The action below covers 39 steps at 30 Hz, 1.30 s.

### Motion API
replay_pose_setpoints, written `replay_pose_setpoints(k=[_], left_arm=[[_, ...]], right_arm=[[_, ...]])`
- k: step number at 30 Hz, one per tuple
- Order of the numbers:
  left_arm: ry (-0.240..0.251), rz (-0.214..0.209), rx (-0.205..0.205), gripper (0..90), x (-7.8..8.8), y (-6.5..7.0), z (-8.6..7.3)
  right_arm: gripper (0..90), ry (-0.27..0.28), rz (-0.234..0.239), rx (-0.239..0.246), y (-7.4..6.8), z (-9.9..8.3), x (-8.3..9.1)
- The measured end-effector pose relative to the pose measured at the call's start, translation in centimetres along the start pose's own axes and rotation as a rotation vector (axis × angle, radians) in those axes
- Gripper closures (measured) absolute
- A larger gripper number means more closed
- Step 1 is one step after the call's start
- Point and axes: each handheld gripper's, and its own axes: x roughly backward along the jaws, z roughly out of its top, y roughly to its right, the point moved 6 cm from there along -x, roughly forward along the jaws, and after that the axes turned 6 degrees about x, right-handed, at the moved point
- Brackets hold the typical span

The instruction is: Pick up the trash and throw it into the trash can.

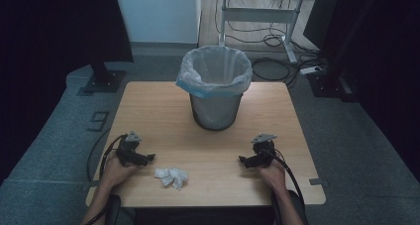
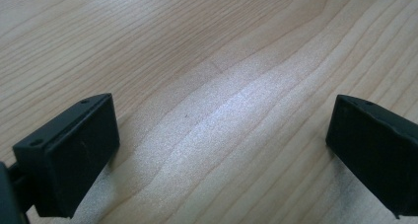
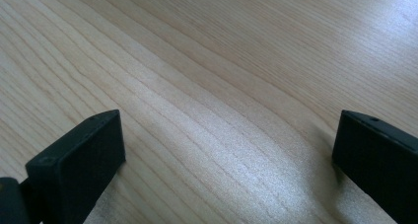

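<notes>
A crumpled white tissue (image 1: 171, 177) lies on the wooden table (image 1: 163, 116) near its front edge, between my two hands. My left gripper (image 1: 147, 158) rests on the table just left of the tissue and points right toward it, a small gap apart. In the left gripper view its jaws (image 2: 222, 150) stand wide open over bare wood. My right gripper (image 1: 243, 160) rests at the front right and points left. The right gripper view shows its jaws (image 3: 226, 165) wide open, with only wood between them.
A mesh waste bin (image 1: 216, 86) lined with a clear plastic bag stands at the middle back of the table. Beyond the table are a desk frame (image 1: 257, 12) and cables (image 1: 277, 61) on the floor. Dark stands flank both sides.
</notes>
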Motion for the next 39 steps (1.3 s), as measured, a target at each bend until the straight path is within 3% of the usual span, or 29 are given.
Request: replay_pose_setpoints(k=[25,31,35,39], left_arm=[[-0.007,-0.007,-0.006,0.0,0.1,0.1,0.0],[-0.032,-0.012,-0.027,0.0,0.4,0.8,0.0],[-0.029,-0.033,-0.039,0.0,1.1,1.5,-0.2],[-0.011,-0.082,-0.021,0.9,2.2,2.0,-0.4]], right_arm=[[0.0,-0.001,-0.008,-0.010,-0.4,-0.2,0.2],[0.0,0.000,-0.010,-0.010,-0.4,-0.2,0.3],[0.0,-0.001,-0.009,-0.009,-0.5,-0.2,0.3],[0.0,0.000,-0.010,-0.009,-0.5,-0.2,0.3]])
